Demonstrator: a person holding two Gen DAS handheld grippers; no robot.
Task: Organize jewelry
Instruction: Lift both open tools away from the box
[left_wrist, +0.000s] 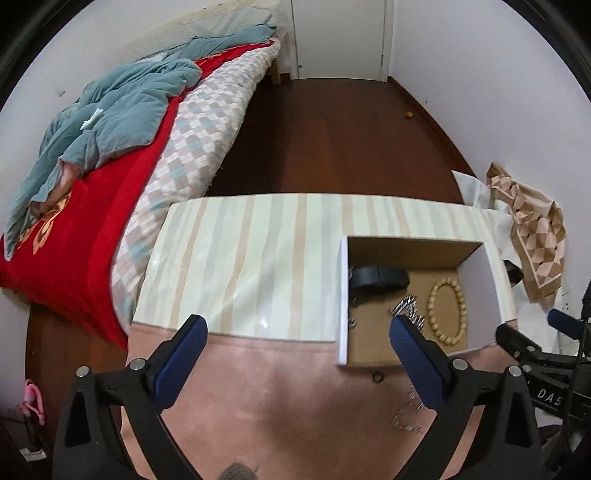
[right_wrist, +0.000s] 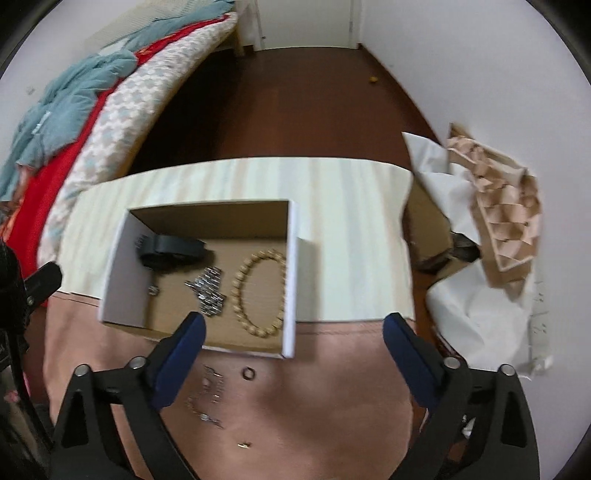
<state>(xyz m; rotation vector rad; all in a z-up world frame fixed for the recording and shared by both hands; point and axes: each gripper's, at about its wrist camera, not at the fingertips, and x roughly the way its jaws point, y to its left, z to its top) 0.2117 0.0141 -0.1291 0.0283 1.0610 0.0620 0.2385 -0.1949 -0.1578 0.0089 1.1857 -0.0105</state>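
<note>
— Jewelry first: where is it?

— Some sits in the open white cardboard box (right_wrist: 291, 280): a round wooden bead bracelet (right_wrist: 260, 291), a shiny silver metal band (right_wrist: 207, 291) just beside it, and a black strap (right_wrist: 173, 251) at the back. A small dark ring (right_wrist: 248, 373) and a thin silver chain (right_wrist: 207, 395) lie outside, on the pink cloth (right_wrist: 314, 406) near the box's front.

— And the right claw (right_wrist: 293, 334)?

— Its blue fingers (right_wrist: 181, 363) are wide apart, holding nothing. The ring lies between them and the chain is beside the left finger.

— The left claw (left_wrist: 297, 332)?

— Wide apart too, and holding nothing. The box (left_wrist: 343, 295) is off to its right side, on the striped table top (left_wrist: 240, 258).
</note>
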